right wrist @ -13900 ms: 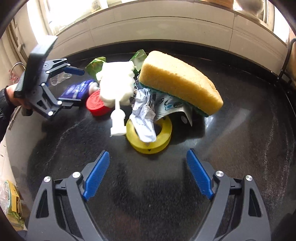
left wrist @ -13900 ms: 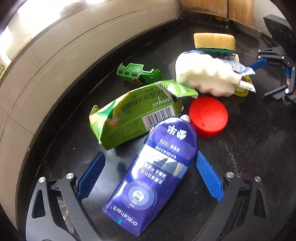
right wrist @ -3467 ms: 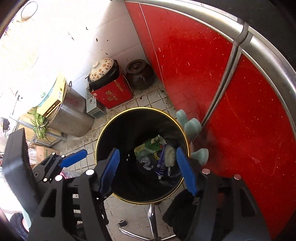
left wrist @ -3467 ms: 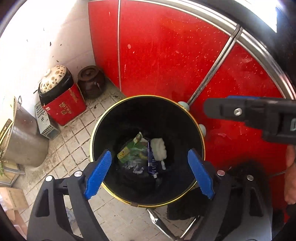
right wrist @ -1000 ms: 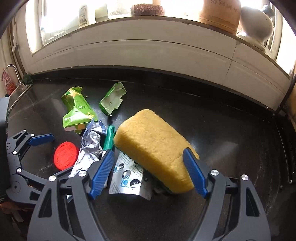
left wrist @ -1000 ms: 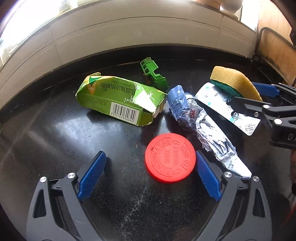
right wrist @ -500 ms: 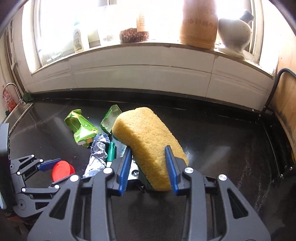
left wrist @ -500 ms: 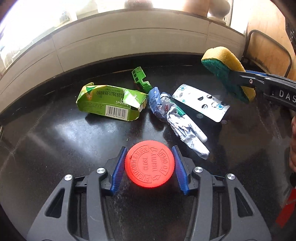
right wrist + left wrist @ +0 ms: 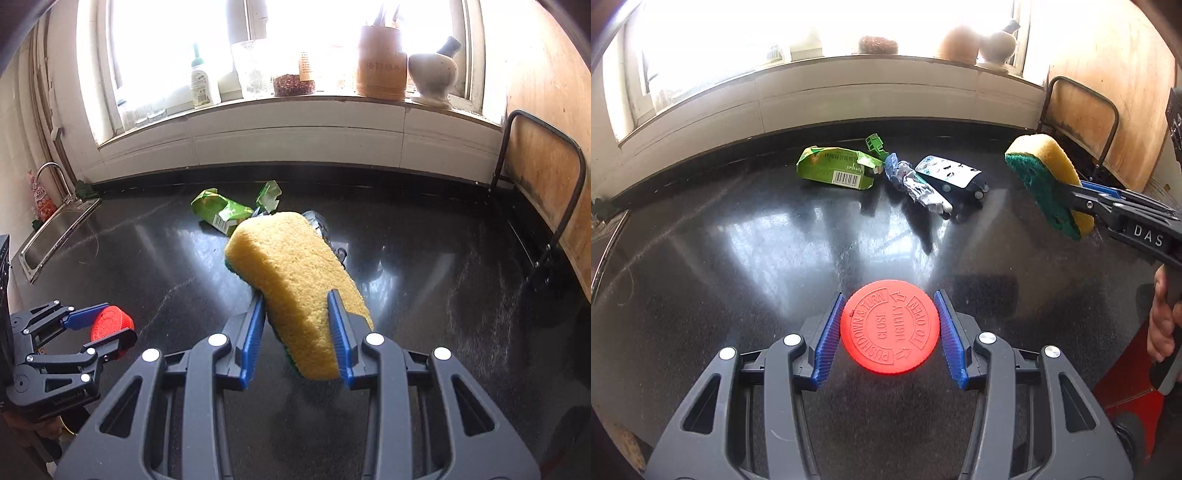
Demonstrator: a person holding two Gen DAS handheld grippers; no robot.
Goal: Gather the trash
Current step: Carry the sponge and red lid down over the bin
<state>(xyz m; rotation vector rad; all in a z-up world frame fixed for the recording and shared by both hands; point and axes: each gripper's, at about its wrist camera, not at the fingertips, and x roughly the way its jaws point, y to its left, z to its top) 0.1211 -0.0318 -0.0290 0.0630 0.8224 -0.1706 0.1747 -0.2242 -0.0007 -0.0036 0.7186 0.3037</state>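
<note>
Left gripper (image 9: 889,334) over glossy black countertop (image 9: 738,266), sunlit window (image 9: 277,44) behind.

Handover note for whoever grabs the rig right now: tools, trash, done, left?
Left tool: shut on the red cap, lifted off the counter.
Right tool: shut on the sponge, also in the air.
On the counter: green carton, small green scrap, crumpled foil wrapper, blister pack.
Done: both grasps made.
Left: bin the cap and sponge (bin not in view), then return for the four remaining pieces.
</note>
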